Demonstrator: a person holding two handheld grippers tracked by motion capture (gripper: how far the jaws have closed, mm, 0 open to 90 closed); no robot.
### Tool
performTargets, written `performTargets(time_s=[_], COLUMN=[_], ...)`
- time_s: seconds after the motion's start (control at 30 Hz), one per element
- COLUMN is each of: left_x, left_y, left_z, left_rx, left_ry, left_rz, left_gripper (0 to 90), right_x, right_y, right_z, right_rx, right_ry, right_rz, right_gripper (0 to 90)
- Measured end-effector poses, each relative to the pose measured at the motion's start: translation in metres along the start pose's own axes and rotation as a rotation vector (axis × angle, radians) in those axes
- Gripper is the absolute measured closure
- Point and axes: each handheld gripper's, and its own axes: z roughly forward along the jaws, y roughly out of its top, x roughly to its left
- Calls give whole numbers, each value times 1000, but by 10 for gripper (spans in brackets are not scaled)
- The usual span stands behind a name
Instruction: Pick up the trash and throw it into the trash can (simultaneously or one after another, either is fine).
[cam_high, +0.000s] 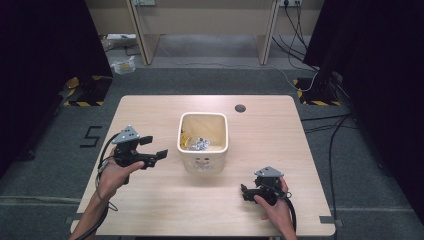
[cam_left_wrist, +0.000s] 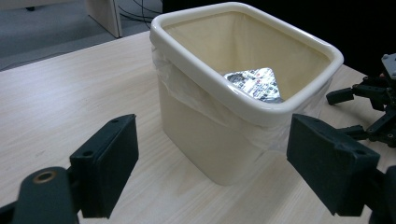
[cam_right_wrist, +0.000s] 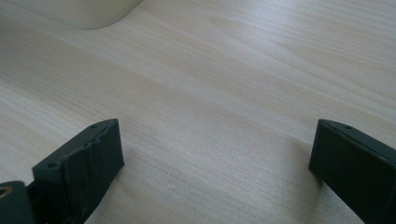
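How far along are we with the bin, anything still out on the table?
Done, by the look of it: crumpled foil and a yellow scrap lie inside the lined bin. In hand: nothing; the left gripper is open, aimed at the bin, and the right gripper is open above bare table. Left: I see no loose item on the tabletop.

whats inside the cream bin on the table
Inside the cream bin lies a crumpled silver foil wrapper, with something yellow by its left wall. A thin plastic liner folds over the rim. The near wall hides the rest of the bottom.
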Motion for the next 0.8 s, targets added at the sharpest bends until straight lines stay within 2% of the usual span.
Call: performTargets(time_s=[0.3, 0.63, 0.8], left_x=[-4, -10, -12], left_y=[-15, -31, -35], left_z=[-5, -4, -3], left_rx=[-5, 3, 5], left_ry=[11, 16, 34], left_rz=[7, 21, 31], left_gripper=[161, 162, 162], right_x=[0, 0, 0], right_y=[0, 0, 0], right_z=[0, 0, 0], right_rx=[0, 0, 0], right_ry=[0, 0, 0], right_rz=[0, -1, -1], right_gripper=[29, 30, 30])
